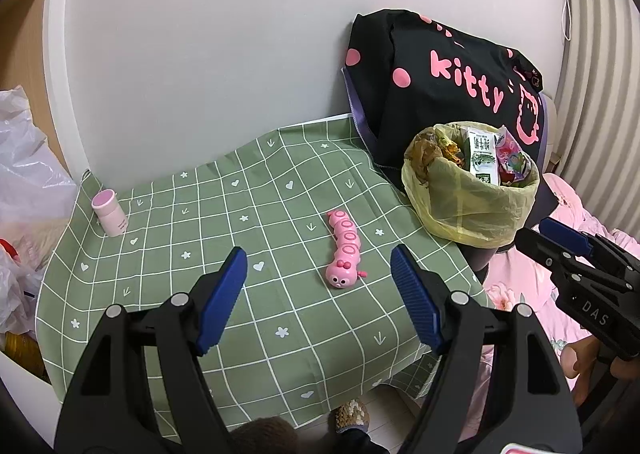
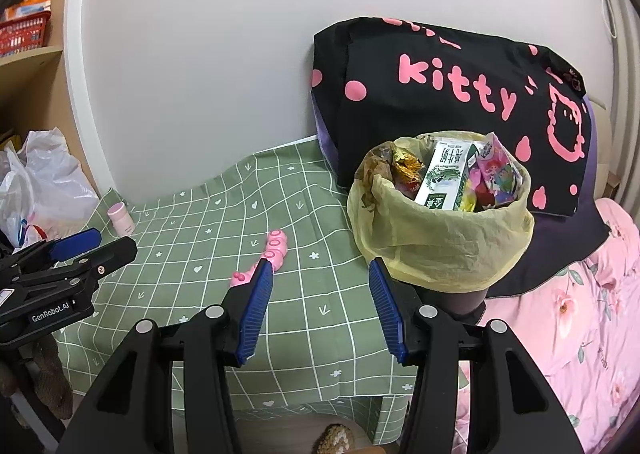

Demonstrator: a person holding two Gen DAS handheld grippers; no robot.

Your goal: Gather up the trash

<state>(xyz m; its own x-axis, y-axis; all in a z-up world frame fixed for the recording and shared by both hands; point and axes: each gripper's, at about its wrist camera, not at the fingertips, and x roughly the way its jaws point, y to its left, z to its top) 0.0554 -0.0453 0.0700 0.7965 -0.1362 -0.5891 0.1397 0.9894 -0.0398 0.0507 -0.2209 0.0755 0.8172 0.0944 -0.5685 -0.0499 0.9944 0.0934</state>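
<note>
Trash: your crinkled wrappers and a milk carton (image 2: 444,178) fill the bin (image 2: 432,238), lined with a thin yellow bag, at the green checked cloth's (image 1: 240,214) right edge.
Left gripper (image 1: 320,294): released wide, empty, bin ahead-right.
Right gripper (image 2: 318,306): released wide, empty, bin just ahead.
Toy: smooth pink caterpillar (image 1: 343,250) between them.

left tool (image 1: 318,262): jaws spread wide, holding nothing | right tool (image 2: 320,286): jaws apart, holding nothing

Open left tongs (image 1: 318,268) above pink caterpillar toy (image 1: 343,256), tablecloth (image 1: 224,214).
</note>
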